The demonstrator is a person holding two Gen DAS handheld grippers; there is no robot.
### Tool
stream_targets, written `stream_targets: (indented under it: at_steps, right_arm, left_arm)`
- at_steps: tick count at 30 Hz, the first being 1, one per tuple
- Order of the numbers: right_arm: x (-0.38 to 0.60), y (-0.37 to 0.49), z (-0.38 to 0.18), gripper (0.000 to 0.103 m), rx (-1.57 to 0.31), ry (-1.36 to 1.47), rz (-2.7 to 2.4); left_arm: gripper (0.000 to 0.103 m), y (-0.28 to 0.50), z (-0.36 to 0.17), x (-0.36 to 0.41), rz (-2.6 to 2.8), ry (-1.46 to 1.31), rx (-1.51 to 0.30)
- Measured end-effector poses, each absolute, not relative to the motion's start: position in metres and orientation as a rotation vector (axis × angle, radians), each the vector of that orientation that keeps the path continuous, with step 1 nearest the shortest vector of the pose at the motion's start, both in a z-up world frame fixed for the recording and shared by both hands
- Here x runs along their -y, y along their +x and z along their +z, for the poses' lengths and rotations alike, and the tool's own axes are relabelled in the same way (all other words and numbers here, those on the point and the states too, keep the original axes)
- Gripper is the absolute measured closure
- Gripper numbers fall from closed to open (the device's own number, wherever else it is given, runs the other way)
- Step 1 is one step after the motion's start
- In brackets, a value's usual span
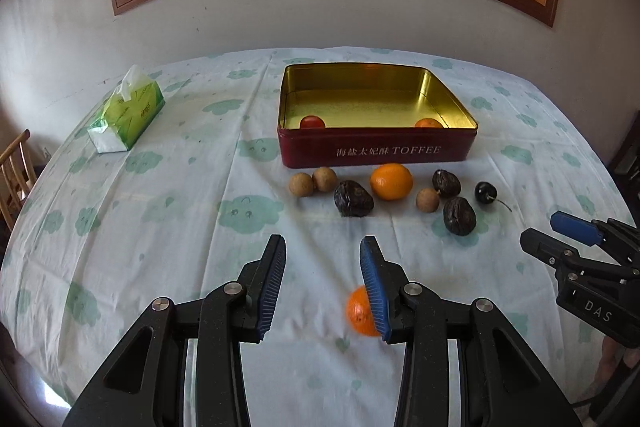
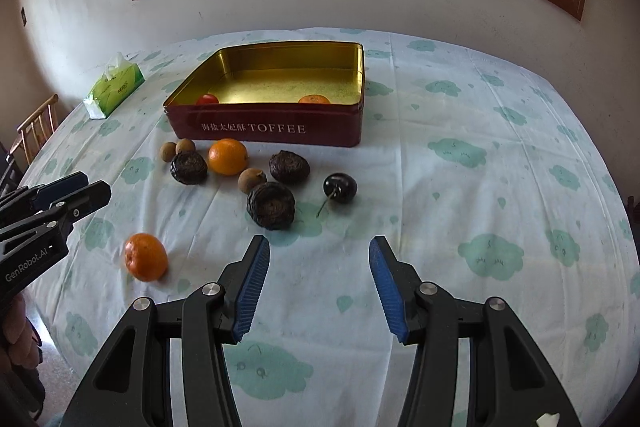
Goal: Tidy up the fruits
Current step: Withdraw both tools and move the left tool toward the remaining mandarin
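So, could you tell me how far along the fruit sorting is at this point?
Early days. Done: a small red fruit and a small orange sit inside the toffee tin. In hand: nothing; the left gripper and right gripper both have open jaws, empty. Left: a loose mandarin near the left gripper, plus the big orange, three longans, three dark wrinkled fruits and the cherry on the cloth.

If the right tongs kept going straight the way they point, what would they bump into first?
Probably the bare cloud-print tablecloth first, since the open right tongs tilt down at it. Just beyond lies the nearest wrinkled dark brown fruit, with the dark stemmed cherry beside it; depth is hard to judge.
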State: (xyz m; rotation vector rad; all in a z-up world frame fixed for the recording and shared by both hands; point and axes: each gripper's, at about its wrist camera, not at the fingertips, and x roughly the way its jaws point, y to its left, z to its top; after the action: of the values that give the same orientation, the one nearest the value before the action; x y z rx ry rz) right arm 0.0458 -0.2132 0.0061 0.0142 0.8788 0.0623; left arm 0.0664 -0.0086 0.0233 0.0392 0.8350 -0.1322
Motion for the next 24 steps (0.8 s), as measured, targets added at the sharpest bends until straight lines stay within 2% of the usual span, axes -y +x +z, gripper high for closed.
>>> stream_targets:
  at_steps: [8,24]
  right_arm:
    - [0.206,0.000,-0.006,0.054,-0.887,-0.018,0.061]
    - [0.208,0.004,-0.022,0.054,-0.928,0.011,0.068]
  left_arm:
    - [0.063,0.017,-0.004,0.000,-0.149,0.041,-0.878]
    - [0.063,0.020,-0.022,0.015,-0.194,0.020,-0.919]
